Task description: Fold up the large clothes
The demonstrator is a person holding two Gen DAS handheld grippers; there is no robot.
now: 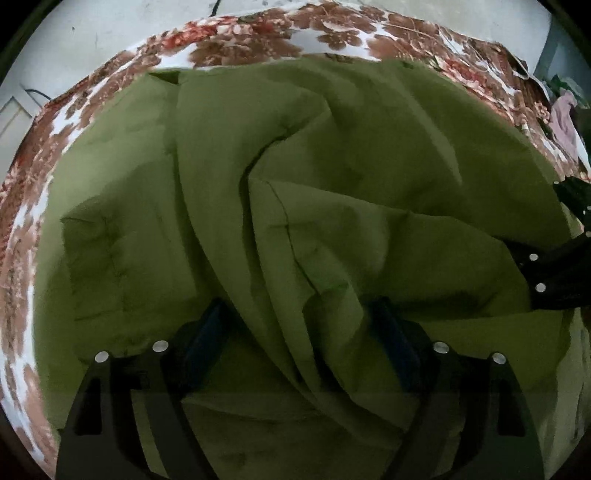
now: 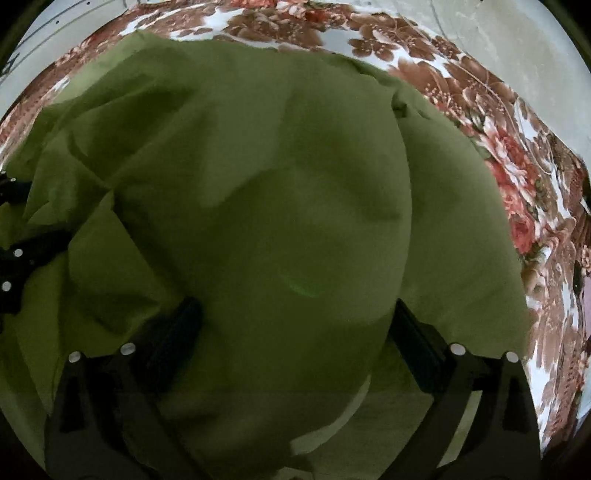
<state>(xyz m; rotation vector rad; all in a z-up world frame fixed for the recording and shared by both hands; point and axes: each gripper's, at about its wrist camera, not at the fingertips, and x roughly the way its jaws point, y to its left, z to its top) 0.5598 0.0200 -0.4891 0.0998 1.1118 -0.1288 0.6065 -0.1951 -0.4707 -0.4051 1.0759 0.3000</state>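
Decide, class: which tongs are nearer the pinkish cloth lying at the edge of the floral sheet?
Right. The pinkish cloth lies at the far right of the floral sheet; the right tongs work the green garment on that side, while the left tongs sit further left.

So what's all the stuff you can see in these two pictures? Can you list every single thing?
green cloth: one, olive green, big and rumpled, spread over the flowery cover and filling most of both views
flowery cover: one, white with brown and red flowers, under the green cloth, showing around its edges
pinkish clothes: a small pile, pale pink, far right edge of the left view, too blurry to count
wall: pale grey, behind the cover
left gripper: one, black, jaws open, a fold of green cloth between the fingers
right gripper: one, black, jaws wide open over a hump of green cloth
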